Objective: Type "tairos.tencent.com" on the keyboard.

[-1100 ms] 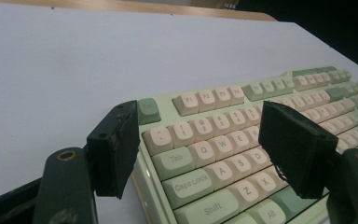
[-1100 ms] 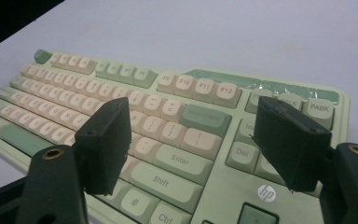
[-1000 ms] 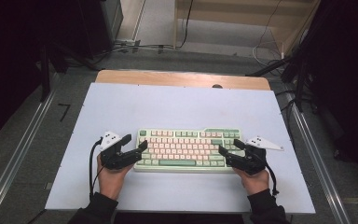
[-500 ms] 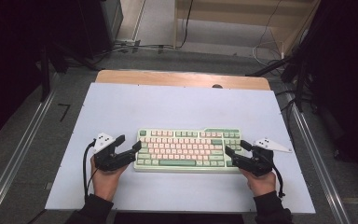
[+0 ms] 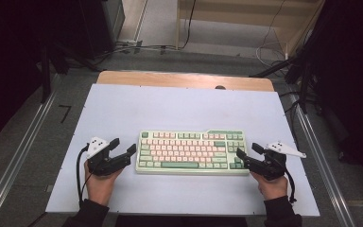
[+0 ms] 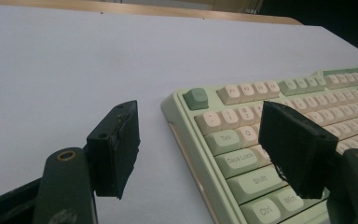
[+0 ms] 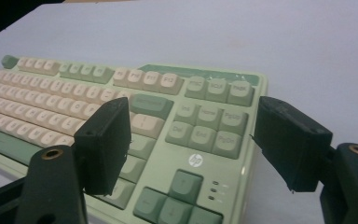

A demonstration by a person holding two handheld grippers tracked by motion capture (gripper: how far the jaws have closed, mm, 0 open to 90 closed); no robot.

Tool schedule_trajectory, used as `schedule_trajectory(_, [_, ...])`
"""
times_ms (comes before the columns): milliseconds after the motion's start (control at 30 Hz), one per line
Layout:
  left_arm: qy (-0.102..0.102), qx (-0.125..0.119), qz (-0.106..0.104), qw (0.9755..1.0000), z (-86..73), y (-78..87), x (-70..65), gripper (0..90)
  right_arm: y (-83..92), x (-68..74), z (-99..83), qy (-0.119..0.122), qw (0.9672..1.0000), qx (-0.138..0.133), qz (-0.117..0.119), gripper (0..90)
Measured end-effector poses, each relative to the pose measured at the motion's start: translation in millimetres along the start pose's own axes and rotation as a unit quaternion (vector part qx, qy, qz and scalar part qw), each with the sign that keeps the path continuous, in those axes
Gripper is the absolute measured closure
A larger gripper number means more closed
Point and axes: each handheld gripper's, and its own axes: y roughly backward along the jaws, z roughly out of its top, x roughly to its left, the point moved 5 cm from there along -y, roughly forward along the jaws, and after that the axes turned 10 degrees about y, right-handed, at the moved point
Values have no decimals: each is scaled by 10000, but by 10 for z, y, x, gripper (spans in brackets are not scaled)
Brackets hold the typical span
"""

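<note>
I have the left gripper (image 5: pixel 125 149) positioned just off the left short end of the keyboard (image 5: pixel 191 152), with its jaws standing wide and nothing between them; I see no contact between either pad and the keyboard case. In the left gripper view, the keyboard's near left corner sits ahead of and between the jaws, the right-hand jaw overlaps the Caps Lock and Shift rows in the picture, and the left-hand jaw stands over the bare white table top (image 6: pixel 74 70). I have the right gripper (image 5: pixel 246 152) at the opposite short end of the keyboard, jaws likewise spread wide and holding nothing. In the right gripper view, the keyboard's navigation block and arrow keys lie directly ahead between the jaws, the left-hand jaw overlaps the main key field, and the right-hand jaw stands over the table just past the keyboard's edge. From above, the keyboard lies flat between the two grippers, its long side running from one gripper to the other, with each gripper's fingertips close to an end but apart from it. A hand (image 5: pixel 99 187) grips the body of each gripper from behind
</note>
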Motion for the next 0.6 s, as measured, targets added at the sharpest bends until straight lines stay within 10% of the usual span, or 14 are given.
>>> schedule_trajectory(600, [282, 164, 491, 9983, -32, -17, 352, 281, 311, -602, -205, -387, 9950, 70, -915, 256])
